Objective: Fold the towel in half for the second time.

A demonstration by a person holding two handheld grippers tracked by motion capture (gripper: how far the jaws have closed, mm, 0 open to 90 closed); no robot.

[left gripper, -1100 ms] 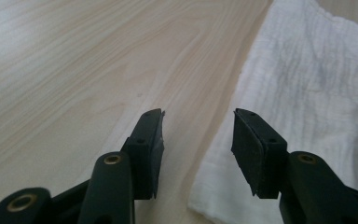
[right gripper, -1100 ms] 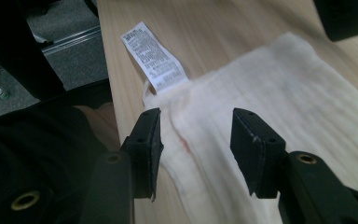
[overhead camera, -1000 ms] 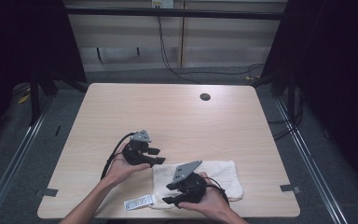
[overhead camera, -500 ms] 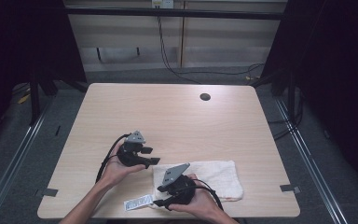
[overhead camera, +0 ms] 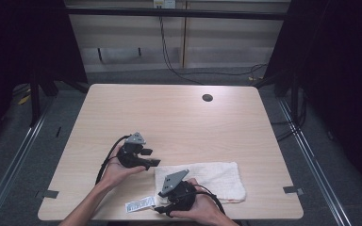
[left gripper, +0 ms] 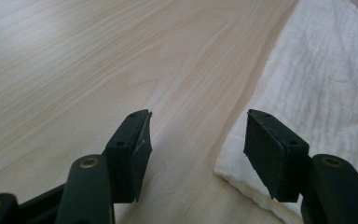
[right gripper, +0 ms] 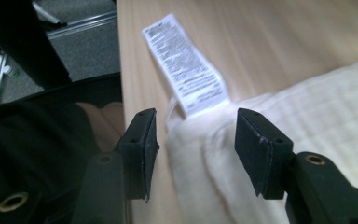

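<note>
A folded white towel (overhead camera: 207, 178) lies on the wooden table (overhead camera: 169, 117) near its front edge, with a printed care label (overhead camera: 140, 204) sticking out from its near left corner. My left gripper (overhead camera: 152, 158) sits at the towel's far left corner. Its jaws have just been opening; bare wood lies between them (left gripper: 196, 149), and the towel (left gripper: 317, 88) reaches one jaw. My right gripper (overhead camera: 162, 208) hovers at the label corner. Its jaws have also just been opening; the towel's corner (right gripper: 307, 135) and the label's (right gripper: 186, 65) root lie between them (right gripper: 196, 140), unpressed.
A dark round hole (overhead camera: 207, 98) marks the table's far right. The table's front edge runs just beside the right gripper, with dark floor (right gripper: 74, 32) beyond it. Grey tape tabs (overhead camera: 293, 190) sit at the near corners. Metal rails flank the table.
The right gripper has shifted left and toward the front edge, down to the towel's label corner. Both pairs of jaws stand wider. The left hand has stayed in place.
</note>
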